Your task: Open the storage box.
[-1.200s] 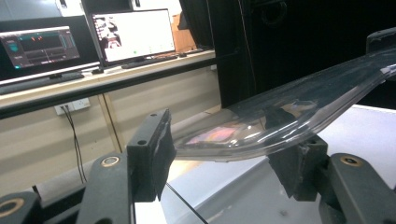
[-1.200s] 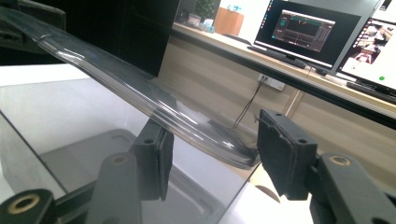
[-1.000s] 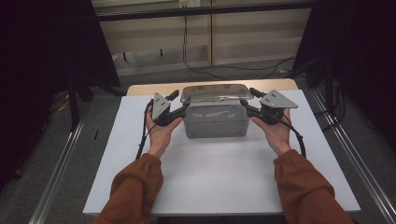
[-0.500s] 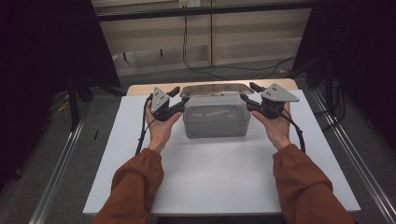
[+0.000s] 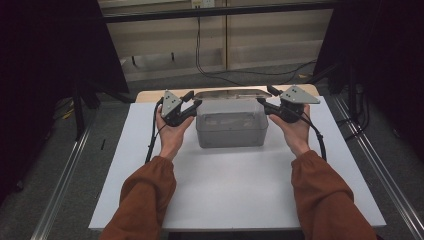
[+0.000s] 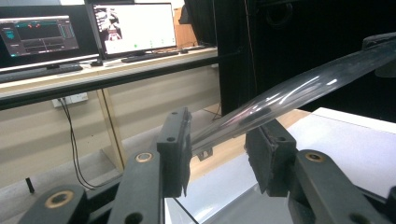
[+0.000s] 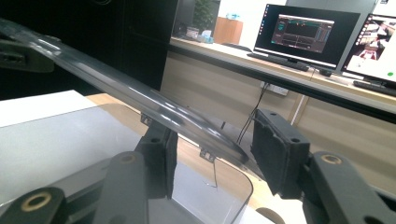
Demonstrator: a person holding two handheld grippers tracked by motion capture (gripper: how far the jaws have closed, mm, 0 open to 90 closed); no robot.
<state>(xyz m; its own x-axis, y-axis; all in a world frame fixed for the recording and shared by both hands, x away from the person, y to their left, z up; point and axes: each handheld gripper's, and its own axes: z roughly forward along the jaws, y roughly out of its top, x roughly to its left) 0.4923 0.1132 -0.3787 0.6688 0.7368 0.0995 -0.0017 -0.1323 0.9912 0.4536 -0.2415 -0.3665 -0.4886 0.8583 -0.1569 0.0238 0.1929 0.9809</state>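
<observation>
Lid hangs level between my claws: left claw at nine o'clock (jaws just closing), right claw at three, both clamping its ends above the box.

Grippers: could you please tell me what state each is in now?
Left gripper: jaws have just been closing around one end of the clear lid; grip cannot be told.
Right gripper: jaws around the lid's other end; grip cannot be told.

Flat white rectangular tabletop over a pale wooden edge at the far side. Resting directly on it, toward the far middle: clear rectangular plastic storage box, upright.
</observation>
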